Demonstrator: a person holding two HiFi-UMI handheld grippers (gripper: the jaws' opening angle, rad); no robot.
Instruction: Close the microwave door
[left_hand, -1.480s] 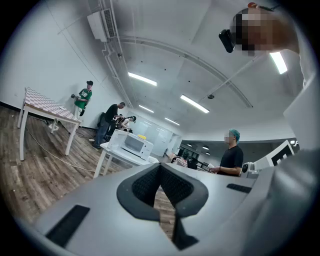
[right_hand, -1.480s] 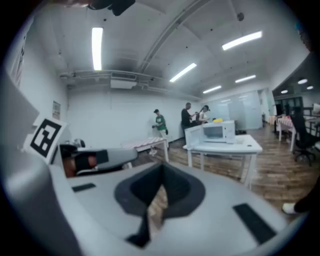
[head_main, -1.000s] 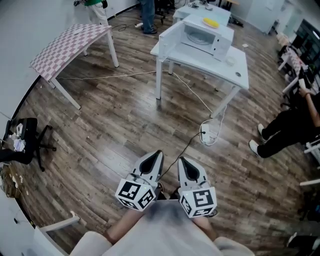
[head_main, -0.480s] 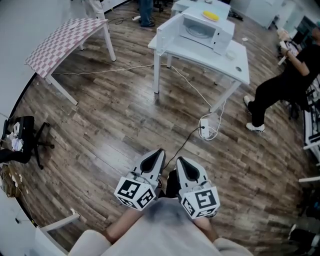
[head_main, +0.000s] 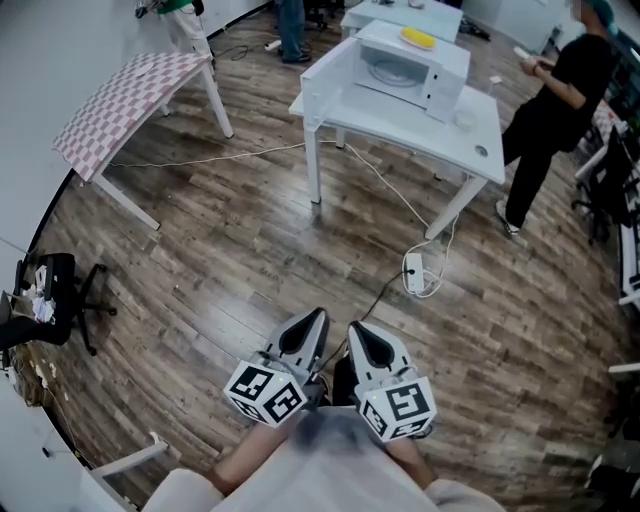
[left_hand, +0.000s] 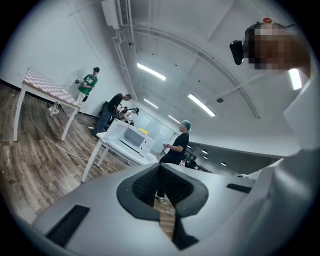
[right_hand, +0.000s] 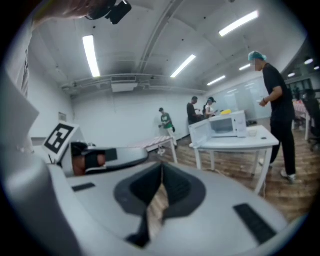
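Overhead, wood floor (head_main: 220, 230), white table (head_main: 440, 135) bearing open-doored microwave (head_main: 405, 60); left gripper (head_main: 316, 319), right gripper (head_main: 354, 331) both pressed together

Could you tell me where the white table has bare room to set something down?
Bare: the white table's front strip, between the microwave and the near edge. Crowded: the left end, where the open door juts out; the right end, with a small white dish; the microwave's top, holding a yellow item.

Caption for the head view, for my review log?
Shut and empty, the left hand-held gripper and right hand-held gripper hang near the body, far from the open microwave on the table.
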